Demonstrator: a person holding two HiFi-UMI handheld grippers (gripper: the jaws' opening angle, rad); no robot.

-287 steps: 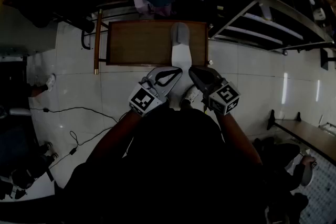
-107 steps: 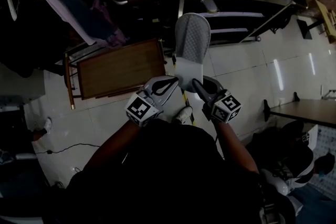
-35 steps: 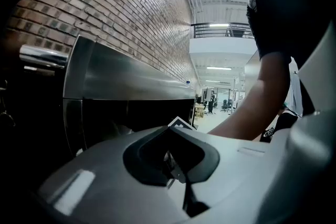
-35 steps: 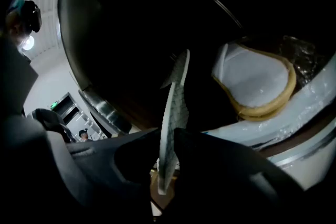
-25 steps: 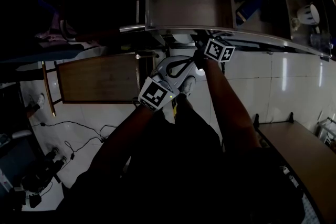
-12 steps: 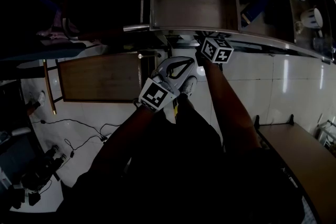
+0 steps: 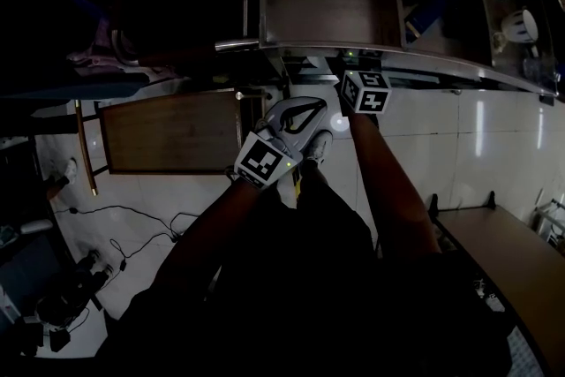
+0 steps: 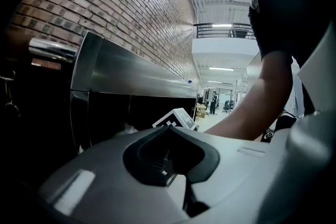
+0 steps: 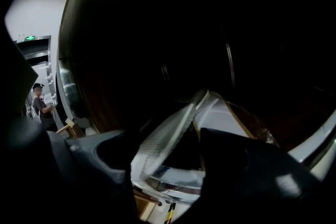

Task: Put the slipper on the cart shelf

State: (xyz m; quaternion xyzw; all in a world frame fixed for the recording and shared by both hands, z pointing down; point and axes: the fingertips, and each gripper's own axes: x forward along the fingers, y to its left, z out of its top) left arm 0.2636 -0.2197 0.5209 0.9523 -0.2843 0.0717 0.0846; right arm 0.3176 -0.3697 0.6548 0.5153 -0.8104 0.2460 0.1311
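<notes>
Right fingers (image 9: 247, 165) just spread wide; slipper (image 9: 168, 134) between, on edge, long axis pointing away; left fingers (image 8: 105, 176) together.

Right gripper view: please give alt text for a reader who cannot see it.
The right gripper has just been opening its jaws, a pale slipper tilted on edge between them. It rests on the cart shelf.

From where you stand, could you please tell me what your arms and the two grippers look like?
The left gripper is a pale grey-white shell with a dark inner opening; the right gripper is dark grey. Each carries a cube with black-and-white square markers. Forearms are bare below a short dark sleeve. The right jaws have just been opening, the slipper between them.
</notes>
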